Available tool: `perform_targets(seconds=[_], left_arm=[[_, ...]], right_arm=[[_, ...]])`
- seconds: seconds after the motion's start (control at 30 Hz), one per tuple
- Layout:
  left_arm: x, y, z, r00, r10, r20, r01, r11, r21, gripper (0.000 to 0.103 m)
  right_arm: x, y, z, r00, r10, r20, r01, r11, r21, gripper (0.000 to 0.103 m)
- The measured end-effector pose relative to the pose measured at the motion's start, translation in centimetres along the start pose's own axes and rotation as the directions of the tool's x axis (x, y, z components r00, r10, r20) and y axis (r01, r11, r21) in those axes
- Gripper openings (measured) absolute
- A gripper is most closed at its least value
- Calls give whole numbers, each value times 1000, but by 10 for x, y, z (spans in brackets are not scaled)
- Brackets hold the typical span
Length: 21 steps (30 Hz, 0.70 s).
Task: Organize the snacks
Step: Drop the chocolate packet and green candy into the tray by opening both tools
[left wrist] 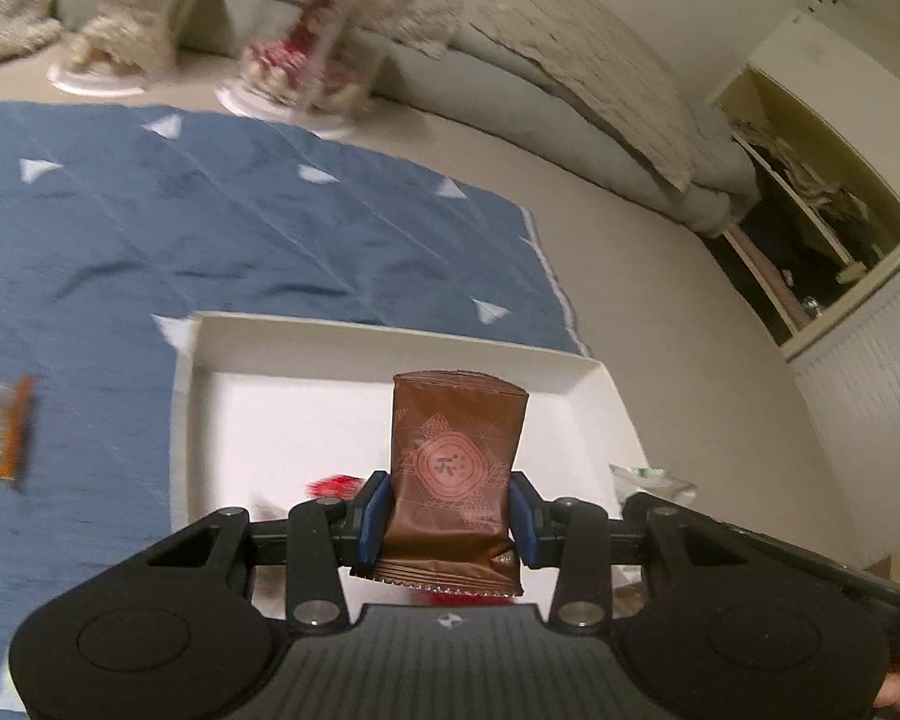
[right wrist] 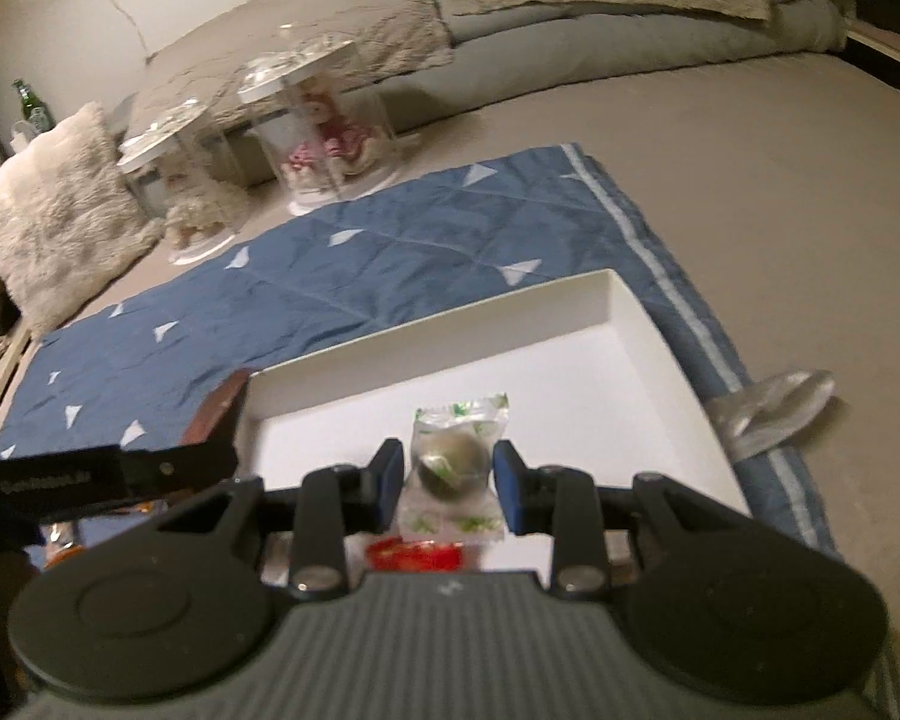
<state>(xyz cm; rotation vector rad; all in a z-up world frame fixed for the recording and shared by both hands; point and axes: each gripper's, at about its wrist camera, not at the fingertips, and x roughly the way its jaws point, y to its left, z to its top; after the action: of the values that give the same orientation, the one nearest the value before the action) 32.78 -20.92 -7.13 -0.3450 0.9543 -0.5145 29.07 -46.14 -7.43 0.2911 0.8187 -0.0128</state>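
Two handheld grippers hang over a white tray (left wrist: 186,420), each with a snack in its jaws. The left gripper (left wrist: 450,519) has its blue pads clamped on the sides of a brown foil packet (left wrist: 456,462), a flat, crimp-ended pouch printed with a fine geometric emblem and held upright above the tray floor. In the right wrist view, the right gripper (right wrist: 449,477) has its jaws drawn in on either side of a round dark candy (right wrist: 450,462) sealed in a clear wrapper with green print; the blue pads sit against the wrapper's edges, and the piece hangs above the tray's near end.

The tray is shallow and rectangular with low, smooth walls, and lies on a quilted blue cloth (left wrist: 240,228) dotted with white triangles, spread over a beige bed. Inside the tray, near its front edge, a red-wrapped sweet (right wrist: 414,555) lies partly hidden behind the gripper body. Outside it, an orange-edged snack packet (left wrist: 0,426) rests on the cloth to the left, and a crumpled silver wrapper (right wrist: 774,414) lies just beside the tray's right wall. Beyond the cloth stand two clear cylindrical display cases (right wrist: 324,132) with figurines inside, near a shaggy cream cushion (right wrist: 54,210).
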Motion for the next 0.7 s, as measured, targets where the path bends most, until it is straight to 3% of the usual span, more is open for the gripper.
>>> perform_targets(seconds=[0.23,0.4,0.7], left_arm=[[31,-8,-2,998,-59,10,59,998,1,43],[45,-2,-1,999,-44,0,44,999,-19,62],[37,4,0,1000,20,-7,-20,1000,19,68]], right_arm=[[8,-13,1,999,-31,-27,31,1000,-3,38],[25,-13,7,999,-24,-47,24,1000,0,38],[33,-9,7,999,-14,-46,15,1000,3,40]])
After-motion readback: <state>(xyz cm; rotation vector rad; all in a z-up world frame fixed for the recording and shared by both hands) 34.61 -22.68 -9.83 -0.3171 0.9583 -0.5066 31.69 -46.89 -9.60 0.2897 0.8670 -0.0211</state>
